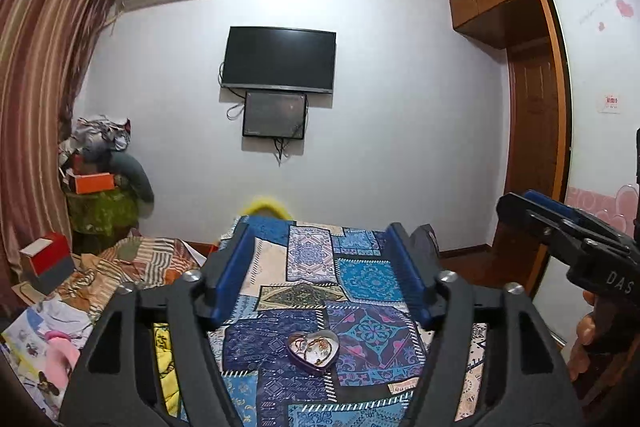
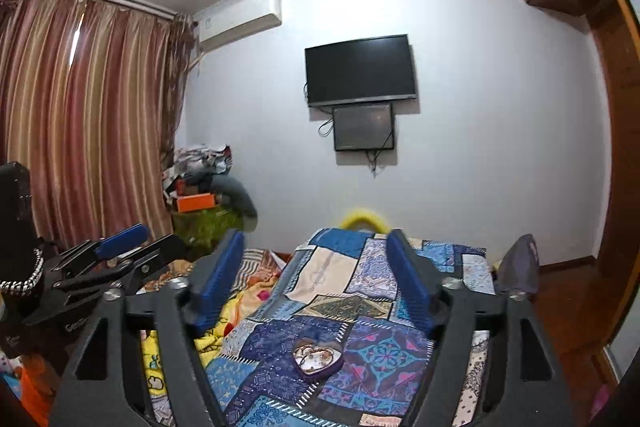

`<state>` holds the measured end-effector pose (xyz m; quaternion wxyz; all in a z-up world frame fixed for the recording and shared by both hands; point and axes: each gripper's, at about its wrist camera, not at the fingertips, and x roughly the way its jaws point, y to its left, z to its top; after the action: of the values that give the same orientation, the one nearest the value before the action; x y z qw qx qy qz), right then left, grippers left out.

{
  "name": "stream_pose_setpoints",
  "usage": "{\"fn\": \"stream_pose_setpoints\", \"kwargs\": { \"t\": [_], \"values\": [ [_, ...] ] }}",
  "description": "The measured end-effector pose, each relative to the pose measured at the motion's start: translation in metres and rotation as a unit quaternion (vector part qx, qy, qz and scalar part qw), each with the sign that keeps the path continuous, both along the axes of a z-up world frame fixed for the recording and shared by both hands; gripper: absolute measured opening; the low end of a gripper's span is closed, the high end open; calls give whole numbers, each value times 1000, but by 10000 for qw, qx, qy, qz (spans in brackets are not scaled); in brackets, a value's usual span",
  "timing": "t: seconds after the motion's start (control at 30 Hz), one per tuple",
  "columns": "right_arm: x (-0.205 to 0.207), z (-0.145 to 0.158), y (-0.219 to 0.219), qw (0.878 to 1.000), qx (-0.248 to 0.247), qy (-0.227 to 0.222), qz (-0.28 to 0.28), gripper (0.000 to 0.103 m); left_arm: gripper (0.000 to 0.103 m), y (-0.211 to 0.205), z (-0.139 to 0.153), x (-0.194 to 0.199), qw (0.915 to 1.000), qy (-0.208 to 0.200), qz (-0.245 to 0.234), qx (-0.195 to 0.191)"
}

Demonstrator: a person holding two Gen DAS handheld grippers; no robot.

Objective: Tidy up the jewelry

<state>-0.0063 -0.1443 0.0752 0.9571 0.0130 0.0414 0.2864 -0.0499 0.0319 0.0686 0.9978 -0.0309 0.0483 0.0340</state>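
A purple heart-shaped tin [image 1: 313, 353] holding tangled chains and other jewelry lies open on the blue patchwork bedspread [image 1: 360, 279]. My left gripper [image 1: 320, 231] hovers above the bed, pointing toward the far wall, open with nothing between its blue pads. The tin lies below it, apart from both fingers. In the right wrist view the same tin [image 2: 317, 357] rests on the bedspread [image 2: 332, 275] under my right gripper [image 2: 316, 235], which is also open and holds nothing. Each gripper shows at the edge of the other's view: the right gripper [image 1: 520, 201] and the left gripper [image 2: 158, 237].
A television [image 1: 279, 59] hangs on the far wall above a smaller screen. Striped curtains [image 2: 80, 115] and a heap of clothes and boxes [image 1: 100, 163] fill the left. A red and grey box [image 1: 50, 261] sits on rumpled bedding. A wooden wardrobe [image 1: 536, 131] lines the right.
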Motion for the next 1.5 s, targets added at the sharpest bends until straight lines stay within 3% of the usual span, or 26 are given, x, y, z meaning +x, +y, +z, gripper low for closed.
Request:
{"fn": "stream_pose_setpoints", "kwargs": {
  "t": [0.1, 0.3, 1.5],
  "values": [
    [-1, -3, 2, 9999, 25, -30, -129, 89, 91, -4, 0, -8, 9999, -83, 126, 64],
    [-4, -6, 5, 9996, 16, -15, -285, 102, 100, -6, -2, -12, 9998, -101, 195, 34],
    [-14, -13, -11, 9995, -23, 168, -250, 103, 102, -1, -14, -2, 9995, 81, 298, -71]
  ]
}}
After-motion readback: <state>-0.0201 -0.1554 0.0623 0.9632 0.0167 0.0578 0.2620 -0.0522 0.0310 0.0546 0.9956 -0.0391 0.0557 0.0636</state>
